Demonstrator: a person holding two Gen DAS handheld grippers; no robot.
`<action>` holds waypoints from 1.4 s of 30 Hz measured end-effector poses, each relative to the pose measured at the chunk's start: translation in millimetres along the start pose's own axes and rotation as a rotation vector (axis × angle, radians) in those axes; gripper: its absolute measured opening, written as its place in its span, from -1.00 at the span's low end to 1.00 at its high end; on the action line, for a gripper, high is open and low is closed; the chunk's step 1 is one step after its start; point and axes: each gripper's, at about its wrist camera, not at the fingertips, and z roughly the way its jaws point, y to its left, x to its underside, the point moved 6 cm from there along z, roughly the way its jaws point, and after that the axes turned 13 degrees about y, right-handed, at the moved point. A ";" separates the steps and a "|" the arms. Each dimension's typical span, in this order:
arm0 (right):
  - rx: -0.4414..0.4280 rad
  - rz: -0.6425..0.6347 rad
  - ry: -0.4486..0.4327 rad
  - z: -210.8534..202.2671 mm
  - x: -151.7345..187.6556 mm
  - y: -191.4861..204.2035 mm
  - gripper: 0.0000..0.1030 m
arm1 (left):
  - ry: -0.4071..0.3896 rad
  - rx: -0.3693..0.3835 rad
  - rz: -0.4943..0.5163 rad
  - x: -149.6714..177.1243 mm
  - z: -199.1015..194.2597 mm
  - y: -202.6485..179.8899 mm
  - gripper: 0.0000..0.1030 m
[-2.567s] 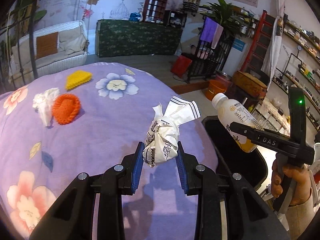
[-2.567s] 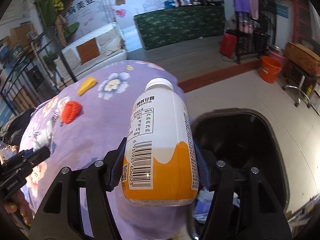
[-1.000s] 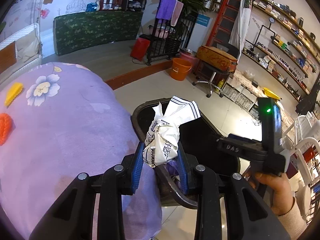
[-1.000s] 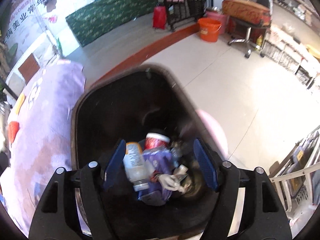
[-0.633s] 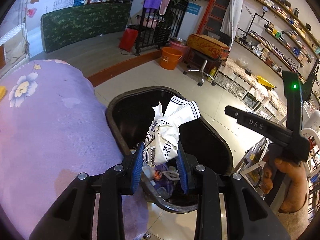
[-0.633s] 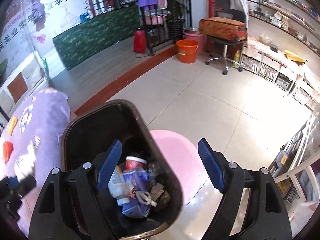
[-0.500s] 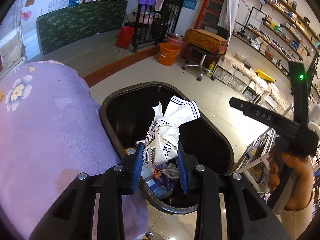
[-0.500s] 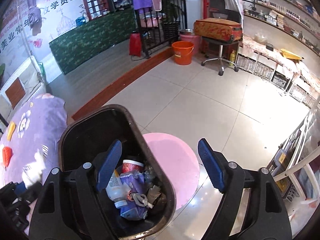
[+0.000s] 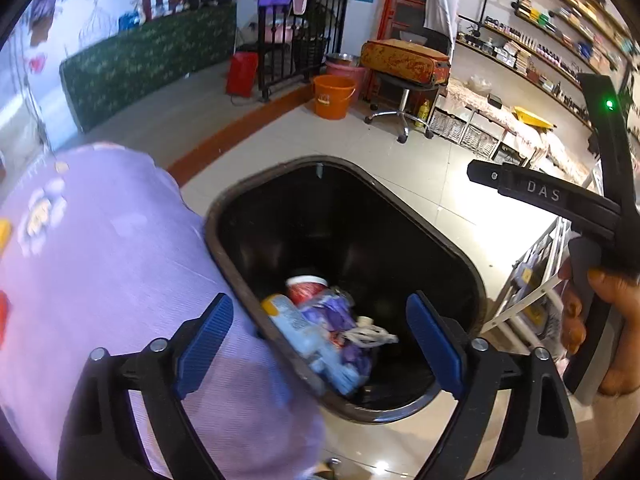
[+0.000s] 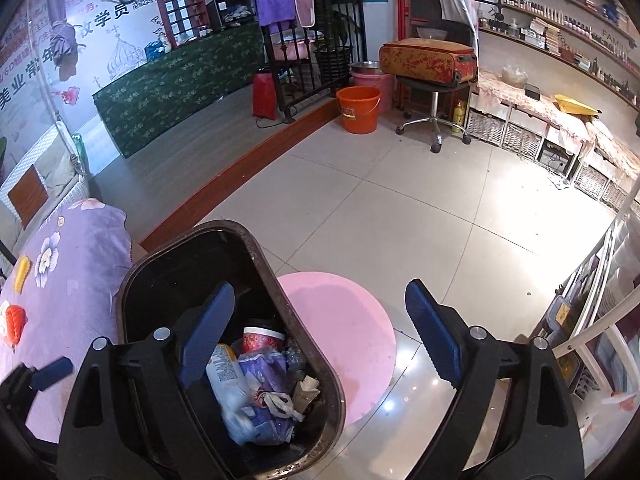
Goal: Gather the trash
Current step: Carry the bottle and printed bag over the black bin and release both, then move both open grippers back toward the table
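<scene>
While above the glossy black oval bin (image 9: 460, 256), both ribbed blue claws (image 9: 318, 338) (image 10: 320, 332) wide, empty.

Your left gripper (image 9: 320, 340) now gapes wide and empty, the crumpled paper wrapper gone from between its pads, white crumpled paper (image 9: 370, 334) now lying atop the rubbish inside the black bin (image 9: 400, 208), your right gripper (image 10: 320, 340) raised slightly higher.

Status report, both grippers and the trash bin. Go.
Left gripper open, empty, over the black bin. Right gripper open, empty. Bottle and wrappers lie in the bin. Nothing blocking.
</scene>
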 end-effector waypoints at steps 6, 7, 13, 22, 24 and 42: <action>-0.017 -0.016 0.003 3.2 -5.7 15.8 0.72 | -0.003 -0.025 0.018 3.2 -10.2 19.0 0.74; -0.024 -0.019 0.005 3.2 -6.2 20.7 0.72 | -0.004 -0.022 0.011 4.2 -12.0 23.2 0.74; -0.069 -0.082 -0.021 -6.0 -6.5 62.4 0.73 | -0.044 0.011 -0.122 22.4 -28.2 63.9 0.75; -0.263 -0.306 0.043 -8.0 25.3 186.4 0.75 | -0.146 -0.046 -0.314 66.7 -77.4 139.3 0.77; -0.322 -0.379 0.074 -8.4 34.7 222.2 0.75 | -0.155 -0.108 -0.339 78.3 -90.1 161.5 0.78; -0.610 -0.781 0.290 -3.4 114.4 488.4 0.75 | -0.171 -0.272 -0.831 181.8 -142.1 362.4 0.75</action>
